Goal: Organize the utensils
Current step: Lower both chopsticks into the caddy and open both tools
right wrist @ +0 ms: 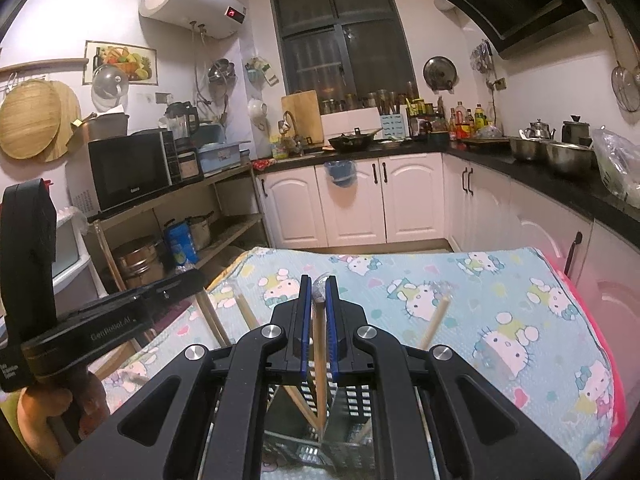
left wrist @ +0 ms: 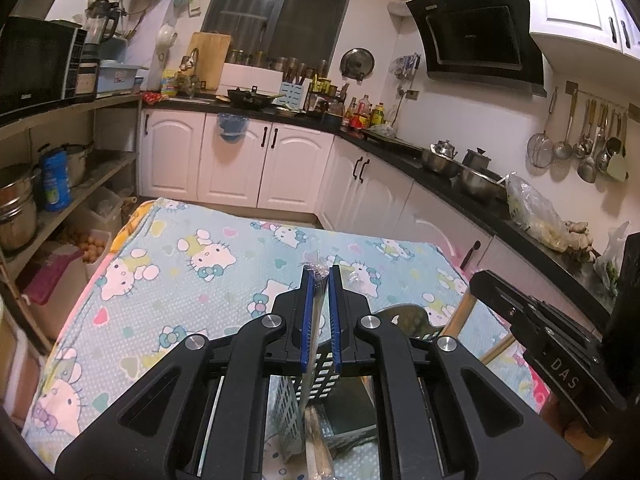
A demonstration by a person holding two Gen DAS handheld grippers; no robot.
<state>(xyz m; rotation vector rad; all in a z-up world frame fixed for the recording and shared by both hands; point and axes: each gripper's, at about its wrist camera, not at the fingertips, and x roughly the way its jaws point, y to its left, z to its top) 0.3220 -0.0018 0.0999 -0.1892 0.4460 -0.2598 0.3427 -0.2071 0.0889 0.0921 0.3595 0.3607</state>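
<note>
My left gripper (left wrist: pixel 320 276) is shut on a slim plastic-wrapped utensil (left wrist: pixel 319 280) whose lower end hangs over a perforated utensil basket (left wrist: pixel 320 380) just below the jaws. My right gripper (right wrist: pixel 319 284) is shut on a wooden-handled utensil (right wrist: pixel 319 336) with a wrapped tip, standing upright in the same dark perforated basket (right wrist: pixel 352 400). Other wooden handles (right wrist: pixel 434 320) lean in the basket, and one more (right wrist: pixel 246 312) shows at the left. The right gripper's body (left wrist: pixel 552 344) shows in the left wrist view, and the left gripper's body (right wrist: pixel 100 328) in the right wrist view.
The basket stands on a table covered with a Hello Kitty cloth (left wrist: pixel 192 280). White kitchen cabinets (left wrist: pixel 240 160) and a dark counter (left wrist: pixel 460 176) with pots lie beyond. Open shelves (right wrist: pixel 192 216) with a microwave (right wrist: pixel 132 168) stand at the left.
</note>
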